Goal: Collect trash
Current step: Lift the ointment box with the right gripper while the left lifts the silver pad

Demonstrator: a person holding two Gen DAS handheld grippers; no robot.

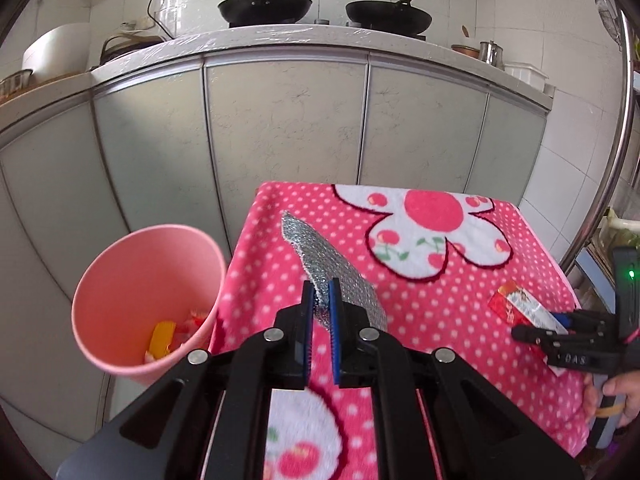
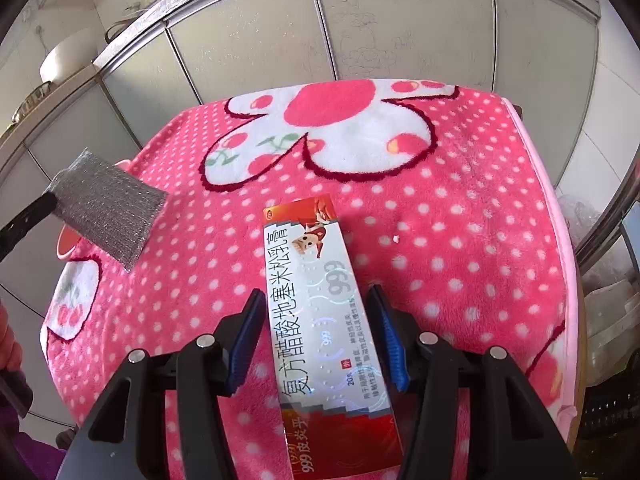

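Observation:
My left gripper [image 1: 321, 298] is shut on a silver glittery scouring pad [image 1: 332, 270] and holds it above the pink dotted towel [image 1: 460, 320]; the pad also shows at the left in the right wrist view [image 2: 106, 208]. My right gripper [image 2: 316, 332] is open, its blue pads on either side of a red and white medicine box [image 2: 320, 312] that lies flat on the towel. In the left wrist view the box [image 1: 520, 302] and right gripper [image 1: 560, 326] are at the right. A pink trash bin [image 1: 148, 304] stands left of the towel with orange and yellow scraps inside.
Grey cabinet doors [image 1: 280, 120] rise behind the towel-covered surface. The counter above holds two black woks [image 1: 264, 4] and pots. A metal pole [image 1: 624, 120] runs along the right edge. The pink bin's rim [image 2: 66, 246] peeks out under the pad.

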